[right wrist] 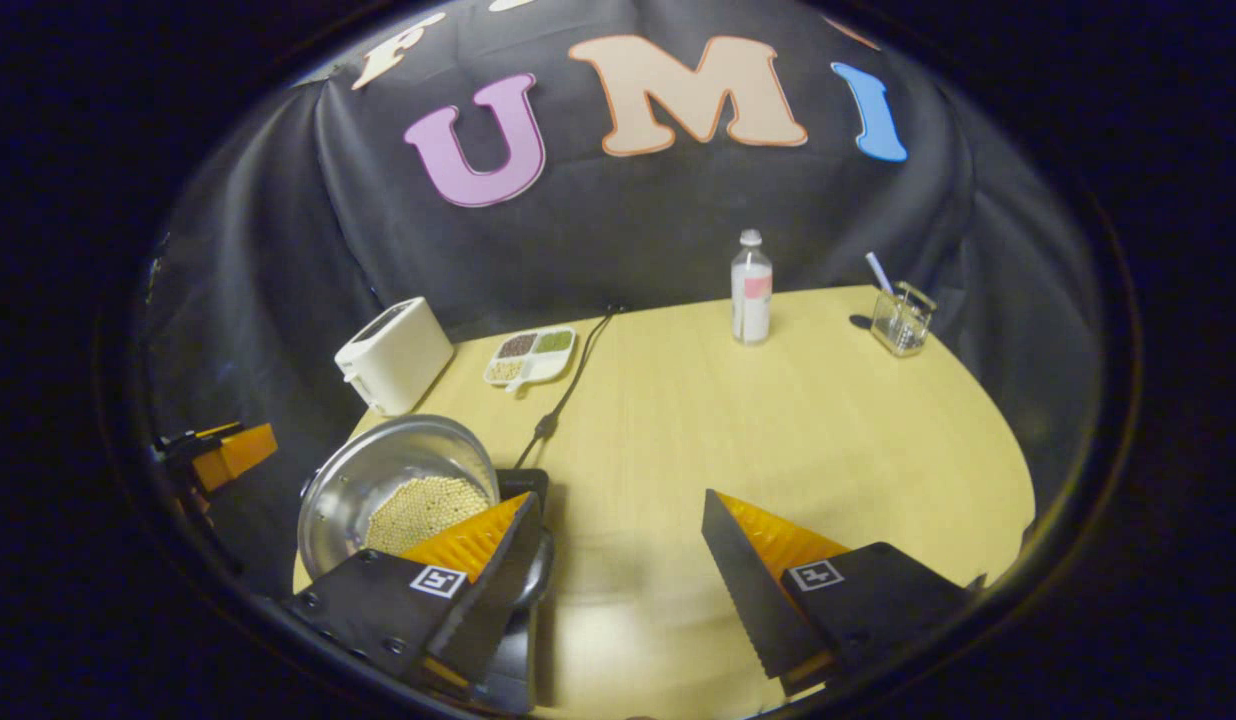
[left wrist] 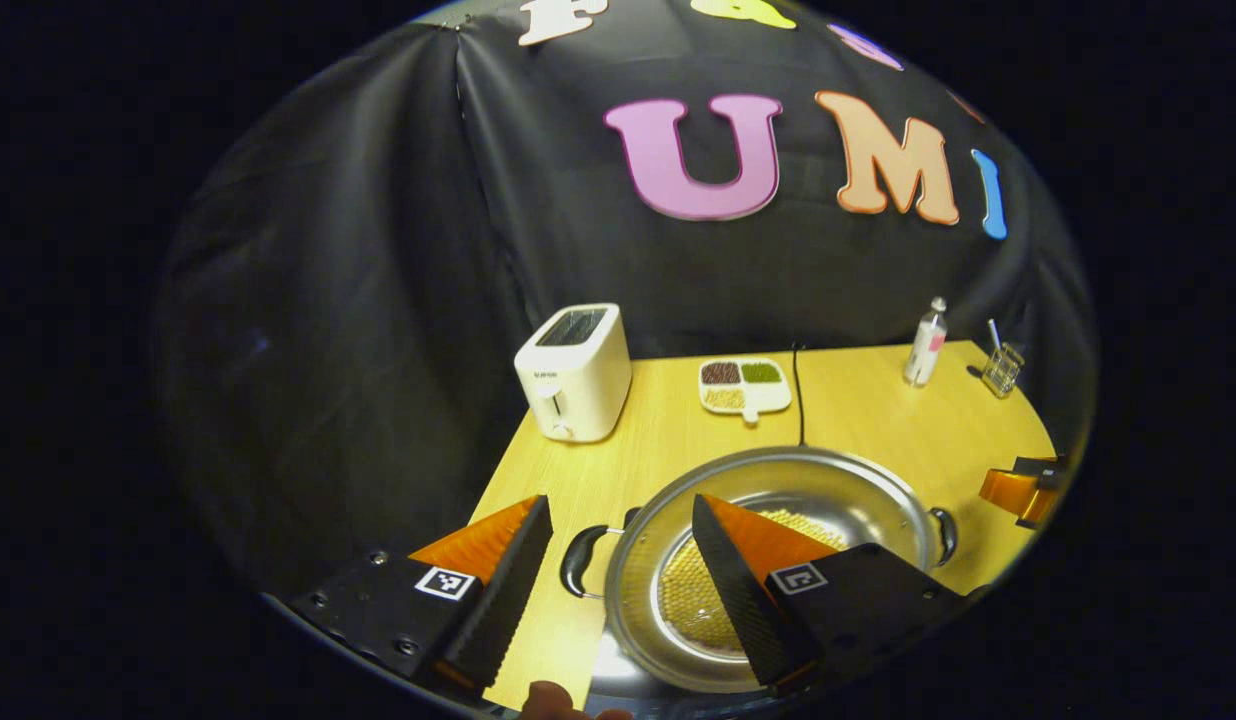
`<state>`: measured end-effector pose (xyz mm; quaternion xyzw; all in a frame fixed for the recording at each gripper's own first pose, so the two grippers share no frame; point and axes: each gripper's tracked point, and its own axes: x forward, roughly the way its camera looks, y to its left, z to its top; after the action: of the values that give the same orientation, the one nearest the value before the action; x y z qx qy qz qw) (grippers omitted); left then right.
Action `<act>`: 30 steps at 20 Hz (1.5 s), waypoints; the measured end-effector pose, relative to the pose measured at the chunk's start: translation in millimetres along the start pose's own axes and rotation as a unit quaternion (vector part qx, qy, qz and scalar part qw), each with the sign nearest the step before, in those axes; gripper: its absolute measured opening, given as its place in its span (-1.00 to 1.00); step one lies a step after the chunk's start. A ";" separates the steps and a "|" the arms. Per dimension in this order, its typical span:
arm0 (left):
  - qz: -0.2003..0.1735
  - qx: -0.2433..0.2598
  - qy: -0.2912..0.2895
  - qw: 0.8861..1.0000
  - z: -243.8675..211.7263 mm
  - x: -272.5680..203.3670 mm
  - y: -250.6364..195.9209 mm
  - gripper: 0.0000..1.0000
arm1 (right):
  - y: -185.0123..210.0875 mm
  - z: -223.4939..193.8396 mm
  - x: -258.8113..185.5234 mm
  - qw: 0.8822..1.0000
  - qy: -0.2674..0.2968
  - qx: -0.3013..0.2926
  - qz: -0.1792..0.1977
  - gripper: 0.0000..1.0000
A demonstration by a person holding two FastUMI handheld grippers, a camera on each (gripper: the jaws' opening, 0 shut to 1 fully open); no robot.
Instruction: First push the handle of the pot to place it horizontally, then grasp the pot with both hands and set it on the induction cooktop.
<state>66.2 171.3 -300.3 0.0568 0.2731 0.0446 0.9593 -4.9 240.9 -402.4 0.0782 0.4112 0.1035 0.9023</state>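
Pot: a wide, shallow pot of shiny steel [left wrist: 778, 500] stands on the light wooden table [left wrist: 878, 410], near its front-left part. It holds a layer of small yellow grains.
Pot handles: in the left gripper view, a dark loop handle [left wrist: 581, 560] is on the pot's left side and a second one [left wrist: 944, 535] on its right side, so the two lie along a level line.
Cooktop: a flat black induction cooktop [right wrist: 523, 482] lies under the pot; only its edge shows, with a black cable [right wrist: 568, 385] going to the back of the table.
Left gripper: the left gripper [left wrist: 618, 515] is wide open and holds nothing. Its left finger is over the table beside the left handle, its right finger is over the inside of the pot, and the handle is between them.
Right gripper: the right gripper [right wrist: 618, 510] is also wide open, with nothing in it. Its left finger is over the pot's right edge, its right finger over the bare table.
Behind: a white toaster [left wrist: 574, 372], a white divided dish with beans [left wrist: 744, 385], a clear plastic bottle [right wrist: 751, 288] and a small glass holder [right wrist: 900, 320].
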 end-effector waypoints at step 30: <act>0.014 -0.078 -0.318 0.945 223.9 -228.4 -220.9 0.92 | -194.9 266.6 -279.2 0.909 -0.410 -0.081 0.009 0.89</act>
<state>3.3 -92.9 -22.2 -0.0033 -0.0515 0.0588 0.9969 42.2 -32.4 -70.7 0.0441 -0.0051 0.1036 0.9936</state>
